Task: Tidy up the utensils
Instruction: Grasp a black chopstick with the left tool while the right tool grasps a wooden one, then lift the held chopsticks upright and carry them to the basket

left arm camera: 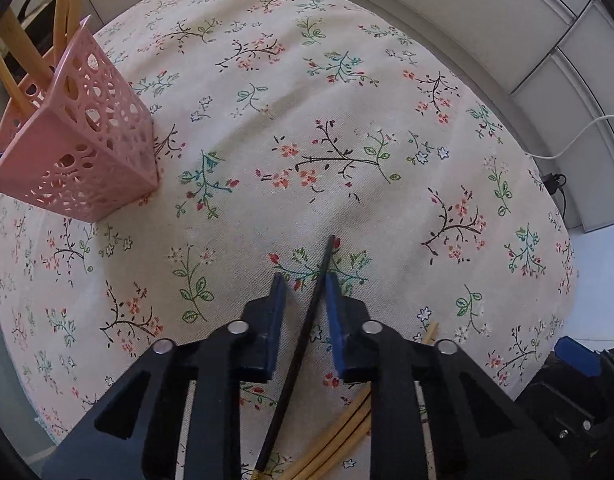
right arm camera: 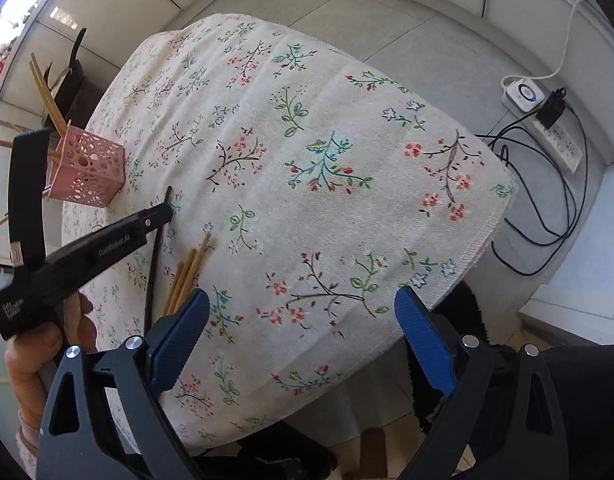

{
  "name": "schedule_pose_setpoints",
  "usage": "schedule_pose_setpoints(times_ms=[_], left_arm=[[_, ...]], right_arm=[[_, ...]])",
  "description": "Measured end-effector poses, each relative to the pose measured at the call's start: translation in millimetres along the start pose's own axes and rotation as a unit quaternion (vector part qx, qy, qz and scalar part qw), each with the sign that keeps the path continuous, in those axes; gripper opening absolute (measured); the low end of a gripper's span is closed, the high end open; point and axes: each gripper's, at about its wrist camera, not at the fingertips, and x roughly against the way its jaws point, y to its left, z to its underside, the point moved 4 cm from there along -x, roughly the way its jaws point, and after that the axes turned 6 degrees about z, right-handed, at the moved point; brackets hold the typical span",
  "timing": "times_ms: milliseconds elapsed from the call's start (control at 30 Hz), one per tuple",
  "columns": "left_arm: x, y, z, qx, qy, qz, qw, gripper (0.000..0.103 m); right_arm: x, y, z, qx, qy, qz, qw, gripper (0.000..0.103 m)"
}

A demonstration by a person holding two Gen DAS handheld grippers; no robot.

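Only the right wrist view shows the power strip (right arm camera: 563,140) on the floor, upper right. The left gripper (left arm camera: 305,280) has a black chopstick (left arm camera: 303,344) between its part-closed jaws without a firm pinch; the right gripper (right arm camera: 303,304) gapes empty over the floral tablecloth (right arm camera: 307,160).

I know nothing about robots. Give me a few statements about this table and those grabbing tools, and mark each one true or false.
1. The pink basket has bamboo chopsticks standing in it. True.
2. A black chopstick lies between the fingers of the left gripper. True.
3. The right gripper is clamped on the loose bamboo chopsticks. False: it is wide open and empty; they lie on the table.
4. The tablecloth is plain blue. False: it is cream with a flower print.
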Motion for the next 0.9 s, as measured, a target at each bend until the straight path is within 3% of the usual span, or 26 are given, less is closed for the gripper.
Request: schedule_pose_setpoints(times_ms=[67,200,367,467,600,767,900], left_arm=[[0,4,3,-0.007,-0.001,-0.003,1.0000,0.006],[4,17,10,-0.014,-0.015,-0.038,0.9991,0.004],[32,35,22,-0.006,-0.052,-0.062,0.9967,0.003],[58,41,32,-0.002,-0.076,-0.067,0.9949,0.003],[87,41,39,0.004,-0.105,-0.068,0.9921,0.003],[106,49,45,0.018,-0.119,-0.072,0.9901,0.003],[109,51,43,0.025,-0.128,-0.070,0.9890,0.003]], right_arm=[[-3,8,-2,0.002,0.002,-0.008,1.000,0.091],[-16,26,-4,-0.010,0.028,-0.037,0.999,0.090],[-33,45,-11,-0.038,0.050,-0.056,0.996,0.077],[-37,57,-14,-0.039,0.041,-0.045,0.997,0.073],[-41,72,-16,-0.020,0.034,-0.017,0.999,0.048],[-44,86,-14,0.013,0.015,0.025,0.999,0.042],[-46,91,-15,0.024,-0.006,0.053,0.998,0.029]])
